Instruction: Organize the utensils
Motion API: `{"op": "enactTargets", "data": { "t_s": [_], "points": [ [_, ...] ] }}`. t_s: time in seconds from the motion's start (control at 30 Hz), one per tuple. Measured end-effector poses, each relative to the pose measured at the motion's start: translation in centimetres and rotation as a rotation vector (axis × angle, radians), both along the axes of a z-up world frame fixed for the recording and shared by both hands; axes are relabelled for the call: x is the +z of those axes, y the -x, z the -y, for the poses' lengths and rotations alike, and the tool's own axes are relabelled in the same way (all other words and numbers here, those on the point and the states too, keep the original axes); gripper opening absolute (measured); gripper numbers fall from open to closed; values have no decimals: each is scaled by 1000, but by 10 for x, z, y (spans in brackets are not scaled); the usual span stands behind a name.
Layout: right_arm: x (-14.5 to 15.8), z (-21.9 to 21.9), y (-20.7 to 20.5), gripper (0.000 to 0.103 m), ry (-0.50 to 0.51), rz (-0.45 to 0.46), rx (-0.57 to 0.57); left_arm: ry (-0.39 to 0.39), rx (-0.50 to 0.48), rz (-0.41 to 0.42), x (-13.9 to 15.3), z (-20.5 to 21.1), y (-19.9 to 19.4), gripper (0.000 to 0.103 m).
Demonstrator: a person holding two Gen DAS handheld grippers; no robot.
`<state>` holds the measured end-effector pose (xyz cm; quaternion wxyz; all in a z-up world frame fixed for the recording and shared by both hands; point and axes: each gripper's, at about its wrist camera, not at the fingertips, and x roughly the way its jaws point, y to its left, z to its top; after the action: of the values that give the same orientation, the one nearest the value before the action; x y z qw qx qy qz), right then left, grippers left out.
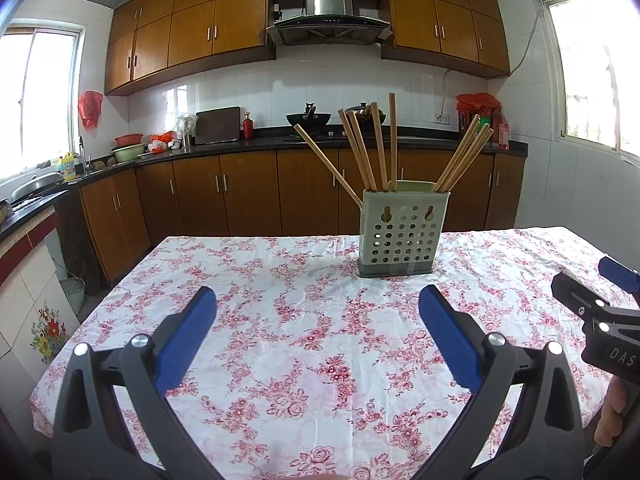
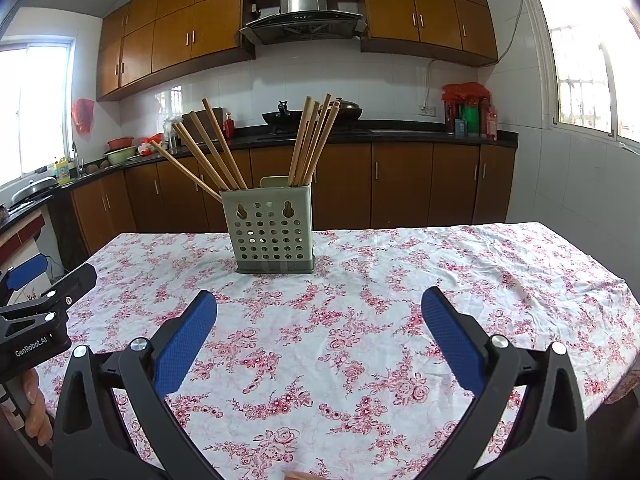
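Observation:
A pale green perforated utensil holder (image 1: 402,234) stands upright on the floral tablecloth (image 1: 304,344), far side of the table. Several wooden chopsticks (image 1: 362,148) stick out of it, fanned left and right. The holder also shows in the right wrist view (image 2: 270,230) with its chopsticks (image 2: 310,140). My left gripper (image 1: 318,304) is open and empty, above the cloth, short of the holder. My right gripper (image 2: 319,304) is open and empty too, to the right of the holder. Each gripper appears at the edge of the other's view (image 1: 600,312) (image 2: 44,312).
The table (image 2: 520,264) ends at left, right and far edges. Beyond it run brown kitchen cabinets (image 1: 248,192) with a dark counter holding a wok (image 1: 308,119), bowls (image 1: 129,148) and bottles (image 1: 486,120). Windows on both sides.

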<state>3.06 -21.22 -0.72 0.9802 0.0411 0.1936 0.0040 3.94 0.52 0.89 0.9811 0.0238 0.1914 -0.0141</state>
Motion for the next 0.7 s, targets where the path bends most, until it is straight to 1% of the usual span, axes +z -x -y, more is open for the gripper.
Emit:
{"op": "enactTargets", "data": {
  "t_s": [0.7],
  "points": [
    [0,1,0,101,0,0,1,2,0,-1,0,1,0,99]
  ]
}}
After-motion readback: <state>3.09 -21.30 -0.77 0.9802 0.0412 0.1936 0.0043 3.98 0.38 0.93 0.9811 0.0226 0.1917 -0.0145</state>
